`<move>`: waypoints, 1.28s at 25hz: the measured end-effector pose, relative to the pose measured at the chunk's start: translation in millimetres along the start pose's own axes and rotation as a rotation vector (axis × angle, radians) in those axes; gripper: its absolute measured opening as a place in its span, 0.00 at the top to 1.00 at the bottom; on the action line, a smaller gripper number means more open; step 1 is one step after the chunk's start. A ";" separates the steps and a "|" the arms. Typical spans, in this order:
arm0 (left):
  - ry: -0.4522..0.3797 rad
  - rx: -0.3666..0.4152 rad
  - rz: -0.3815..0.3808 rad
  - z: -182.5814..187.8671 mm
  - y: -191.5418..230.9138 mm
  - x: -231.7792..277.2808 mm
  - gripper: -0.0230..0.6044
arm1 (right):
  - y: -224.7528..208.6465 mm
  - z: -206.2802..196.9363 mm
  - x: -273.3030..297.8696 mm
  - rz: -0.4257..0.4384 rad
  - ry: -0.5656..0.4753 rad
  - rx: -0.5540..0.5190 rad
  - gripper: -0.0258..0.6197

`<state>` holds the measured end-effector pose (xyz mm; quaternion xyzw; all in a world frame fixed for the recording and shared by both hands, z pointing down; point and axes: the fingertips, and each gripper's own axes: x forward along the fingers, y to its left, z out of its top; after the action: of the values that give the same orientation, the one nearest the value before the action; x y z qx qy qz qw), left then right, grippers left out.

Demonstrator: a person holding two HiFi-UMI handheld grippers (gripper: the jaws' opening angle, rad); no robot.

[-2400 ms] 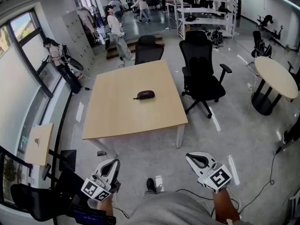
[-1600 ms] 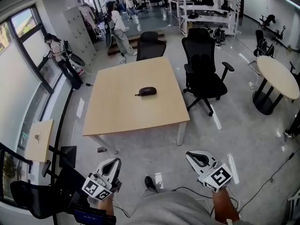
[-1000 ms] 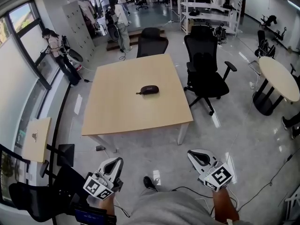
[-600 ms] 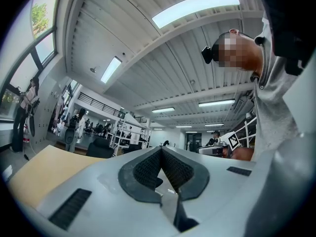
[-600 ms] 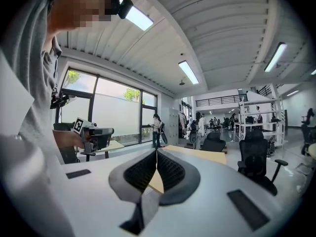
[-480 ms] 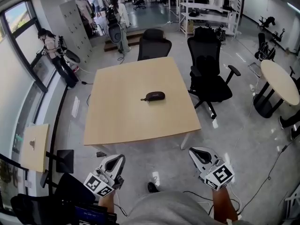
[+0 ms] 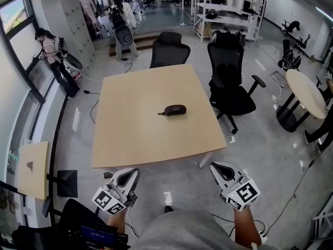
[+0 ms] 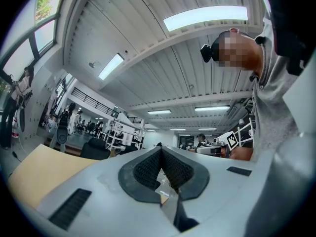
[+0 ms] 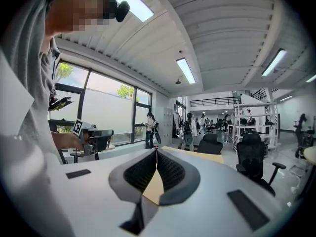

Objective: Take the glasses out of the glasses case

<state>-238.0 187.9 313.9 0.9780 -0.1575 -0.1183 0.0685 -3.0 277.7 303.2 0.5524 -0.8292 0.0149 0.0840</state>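
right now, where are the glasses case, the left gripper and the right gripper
glasses case (image 7: 175,109), head view, middle of its dark top.
left gripper (image 7: 133,173), head view, tips of its shut jaws.
right gripper (image 7: 215,167), head view, tips of its shut jaws.

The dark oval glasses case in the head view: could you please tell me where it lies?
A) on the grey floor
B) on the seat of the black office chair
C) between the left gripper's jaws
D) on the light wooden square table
D: the dark oval glasses case rests near the middle of the light wooden square table.
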 end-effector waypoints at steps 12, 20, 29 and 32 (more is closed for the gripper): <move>-0.007 0.058 0.005 9.2 41.3 -33.3 0.95 | 27.6 28.5 54.2 0.012 0.015 -0.060 0.95; 0.057 0.079 0.000 0.7 56.6 -44.2 0.95 | 35.8 28.1 91.8 0.040 0.032 -0.043 0.95; 0.052 0.082 0.075 13.0 82.6 -57.3 0.95 | 30.0 35.3 138.3 0.103 0.015 -0.027 0.95; 0.065 0.082 0.094 5.2 90.0 -55.1 0.95 | 23.7 34.1 149.2 0.117 0.002 -0.024 0.95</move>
<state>-316.4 120.6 335.8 0.9748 -0.2058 -0.0766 0.0391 -84.9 146.7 294.4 0.5019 -0.8602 0.0105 0.0902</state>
